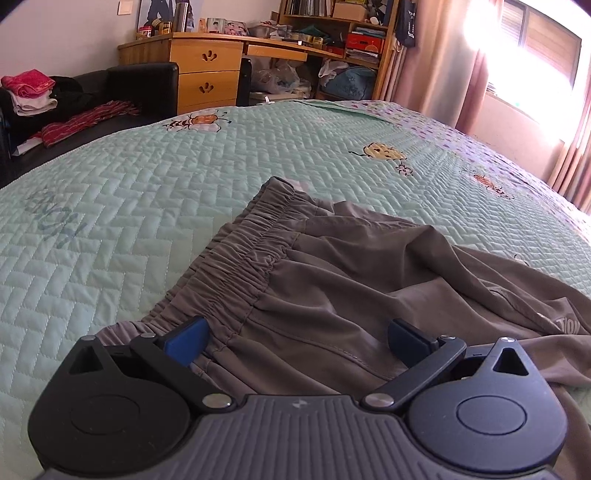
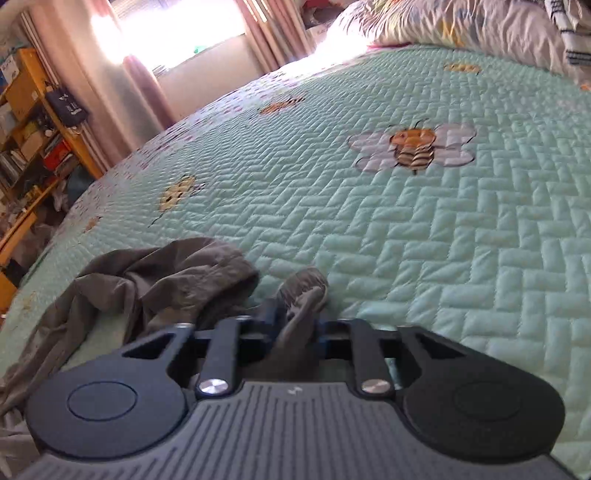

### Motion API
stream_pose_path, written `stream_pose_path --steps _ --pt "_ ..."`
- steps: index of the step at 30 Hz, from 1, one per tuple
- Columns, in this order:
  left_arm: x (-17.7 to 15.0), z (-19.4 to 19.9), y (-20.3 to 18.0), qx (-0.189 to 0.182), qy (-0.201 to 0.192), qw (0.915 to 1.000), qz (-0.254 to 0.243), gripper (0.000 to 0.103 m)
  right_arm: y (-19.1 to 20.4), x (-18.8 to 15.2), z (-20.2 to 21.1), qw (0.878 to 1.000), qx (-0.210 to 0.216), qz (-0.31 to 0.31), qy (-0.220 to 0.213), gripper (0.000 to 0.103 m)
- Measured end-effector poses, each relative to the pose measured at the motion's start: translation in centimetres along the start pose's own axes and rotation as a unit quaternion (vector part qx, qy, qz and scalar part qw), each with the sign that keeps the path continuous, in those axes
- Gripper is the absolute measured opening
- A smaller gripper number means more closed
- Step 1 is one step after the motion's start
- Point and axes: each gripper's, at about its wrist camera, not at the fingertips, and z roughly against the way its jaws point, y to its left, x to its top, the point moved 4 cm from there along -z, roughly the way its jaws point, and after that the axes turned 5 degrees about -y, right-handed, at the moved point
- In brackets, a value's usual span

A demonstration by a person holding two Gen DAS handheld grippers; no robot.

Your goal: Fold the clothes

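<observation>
A pair of grey-brown trousers [image 1: 332,266] lies rumpled on the mint-green quilted bedspread [image 1: 110,206], its elastic waistband [image 1: 240,251] running away from me. My left gripper [image 1: 295,332] is open, its blue pads spread wide just above the cloth near the waistband, holding nothing. In the right wrist view my right gripper [image 2: 297,321] is shut on a bunched end of the trousers [image 2: 303,291]; the rest of the cloth [image 2: 147,288] is heaped to its left on the bedspread [image 2: 424,240].
A wooden desk with drawers [image 1: 207,74] and cluttered shelves [image 1: 332,33] stand beyond the bed. A black sofa [image 1: 110,96] with folded clothes is at the far left. Curtains and a bright window [image 1: 535,66] are on the right. Pillows and bedding [image 2: 461,22] lie at the bed's head.
</observation>
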Motion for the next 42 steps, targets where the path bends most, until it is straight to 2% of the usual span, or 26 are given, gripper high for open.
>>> stream_pose_path --steps 4,8,11,13,15,16,18,19,21,23,27,28,31,34,36,38,42 --pt "0.0 0.0 0.1 -0.002 0.001 1.0 -0.004 0.103 0.5 -0.5 6.6 0.998 0.012 -0.032 -0.046 0.01" --pt "0.0 0.1 0.2 -0.007 0.002 1.0 -0.003 0.103 0.0 0.8 16.5 0.991 -0.028 -0.064 -0.116 0.01" --pt "0.0 0.2 0.2 -0.009 0.003 0.9999 -0.004 0.103 0.1 2.8 20.7 0.985 -0.055 -0.052 -0.155 0.01" --pt "-0.1 0.2 0.2 -0.013 0.003 0.9999 -0.008 0.103 0.4 4.0 20.8 0.983 -0.07 -0.037 -0.166 0.011" --pt "-0.2 0.2 0.1 -0.014 0.003 0.9998 -0.017 0.103 -0.1 4.6 17.8 0.985 -0.103 -0.005 -0.141 0.016" --pt "-0.2 0.2 0.1 -0.014 0.003 0.9997 -0.021 0.103 -0.4 4.9 16.1 0.985 -0.122 0.012 -0.125 0.033" --pt "-0.3 0.1 0.0 -0.015 0.005 0.9995 -0.028 0.103 -2.6 4.1 13.8 0.982 -0.167 -0.011 -0.087 0.05" --pt "-0.3 0.1 0.0 -0.015 0.006 0.9994 -0.031 0.103 -3.8 3.6 12.8 0.979 -0.189 -0.028 -0.068 0.05" --pt "-0.3 0.0 -0.1 -0.014 0.007 0.9993 -0.033 0.103 -6.5 1.6 13.3 0.976 -0.19 -0.09 -0.053 0.05" --pt "-0.3 -0.1 -0.3 -0.008 0.009 0.9992 -0.038 0.103 -8.7 -0.3 14.5 0.971 -0.198 -0.12 -0.055 0.052" --pt "-0.5 -0.3 -0.8 0.007 0.009 0.9986 -0.053 0.103 -11.3 -2.7 16.2 0.969 -0.159 -0.173 -0.072 0.053" --pt "-0.5 -0.2 -0.7 0.007 0.008 0.9986 -0.052 0.103 -11.3 -2.6 15.9 0.972 -0.147 -0.17 -0.073 0.054" --pt "-0.5 0.0 -0.4 0.001 0.002 0.9992 -0.04 0.103 -10.1 -1.9 14.1 0.985 -0.111 -0.112 -0.073 0.054" --pt "-0.2 0.8 0.2 -0.018 -0.011 0.9997 -0.016 0.102 -8.8 -1.5 11.8 0.991 -0.1 -0.037 -0.075 0.054" --pt "-0.1 1.6 0.7 -0.033 -0.022 0.9992 0.002 0.102 -9.0 -1.3 10.6 0.993 -0.075 -0.038 -0.08 0.054" --pt "0.1 2.9 0.7 -0.049 -0.036 0.9981 0.008 0.102 -9.4 -1.2 9.7 0.995 -0.041 -0.06 -0.072 0.061" --pt "-0.1 6.0 0.4 -0.036 -0.046 0.9982 -0.014 0.102 -8.7 -1.1 9.5 0.997 -0.005 -0.025 -0.068 0.062"
